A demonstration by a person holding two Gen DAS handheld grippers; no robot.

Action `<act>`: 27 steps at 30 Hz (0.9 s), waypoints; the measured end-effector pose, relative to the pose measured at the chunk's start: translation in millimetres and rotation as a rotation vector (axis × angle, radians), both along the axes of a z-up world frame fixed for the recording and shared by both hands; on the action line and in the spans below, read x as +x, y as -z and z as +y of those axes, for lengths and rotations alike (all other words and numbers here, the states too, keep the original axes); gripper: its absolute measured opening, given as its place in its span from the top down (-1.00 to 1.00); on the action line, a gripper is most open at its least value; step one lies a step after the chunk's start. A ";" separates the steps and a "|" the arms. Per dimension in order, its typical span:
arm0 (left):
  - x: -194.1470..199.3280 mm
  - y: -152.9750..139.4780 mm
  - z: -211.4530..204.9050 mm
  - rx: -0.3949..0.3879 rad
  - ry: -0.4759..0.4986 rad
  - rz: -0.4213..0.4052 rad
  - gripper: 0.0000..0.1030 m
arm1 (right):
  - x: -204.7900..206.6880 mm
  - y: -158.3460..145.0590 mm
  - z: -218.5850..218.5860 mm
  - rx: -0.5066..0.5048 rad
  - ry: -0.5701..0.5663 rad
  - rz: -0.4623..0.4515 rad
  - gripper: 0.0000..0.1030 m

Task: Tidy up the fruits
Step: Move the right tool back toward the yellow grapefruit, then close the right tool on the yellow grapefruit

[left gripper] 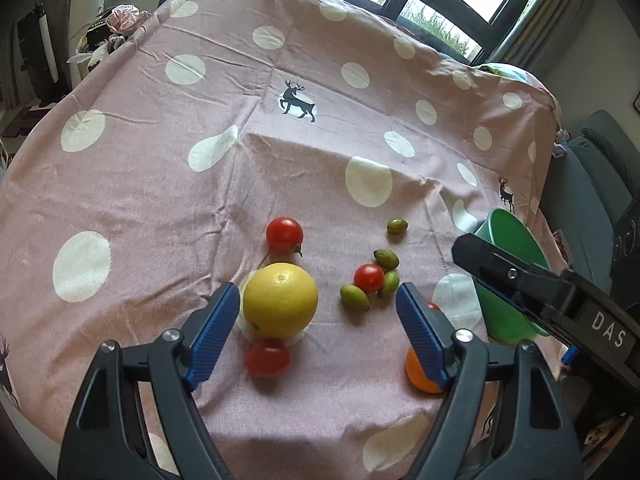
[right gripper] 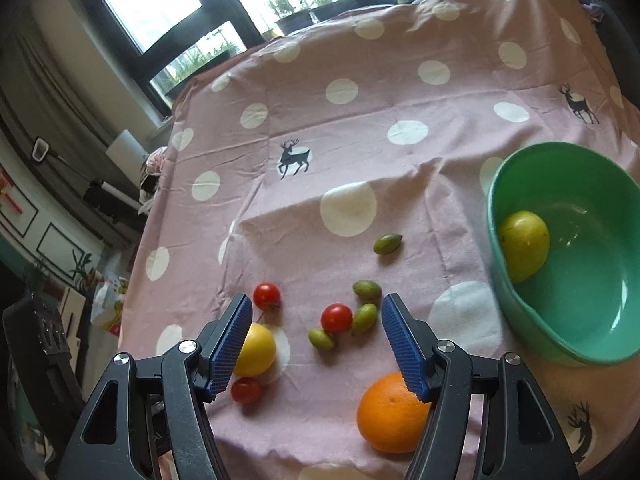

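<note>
Fruit lies on a pink dotted cloth. A large yellow citrus [left gripper: 281,306] [right gripper: 254,349] sits near my open left gripper [left gripper: 318,308]. Three red tomatoes show: far [left gripper: 285,234] [right gripper: 267,295], near [left gripper: 267,358] [right gripper: 245,390], and middle [left gripper: 369,277] [right gripper: 337,318] among several small green fruits [left gripper: 354,297] [right gripper: 364,318]. An orange [right gripper: 390,412] [left gripper: 420,374] lies below my open, empty right gripper [right gripper: 316,320], whose body shows in the left wrist view [left gripper: 540,292]. A green bowl [right gripper: 520,304] [left gripper: 504,320] at right holds a yellow-green fruit [right gripper: 524,245].
The cloth's near edge [right gripper: 280,456] drops off just in front of the grippers. Windows with plants [right gripper: 288,4] stand beyond the far edge. A dark chair [left gripper: 592,184] is right of the table. Clutter [left gripper: 116,24] sits at the far left corner.
</note>
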State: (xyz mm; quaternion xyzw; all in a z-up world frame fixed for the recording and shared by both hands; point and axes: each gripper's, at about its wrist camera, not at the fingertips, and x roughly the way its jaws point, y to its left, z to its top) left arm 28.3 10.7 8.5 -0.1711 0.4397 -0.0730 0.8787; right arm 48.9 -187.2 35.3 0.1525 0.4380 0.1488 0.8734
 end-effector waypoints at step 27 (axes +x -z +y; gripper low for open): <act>22.7 39.7 4.7 0.062 -0.008 0.156 -0.42 | 39.7 75.0 67.8 0.217 -0.222 0.310 -0.32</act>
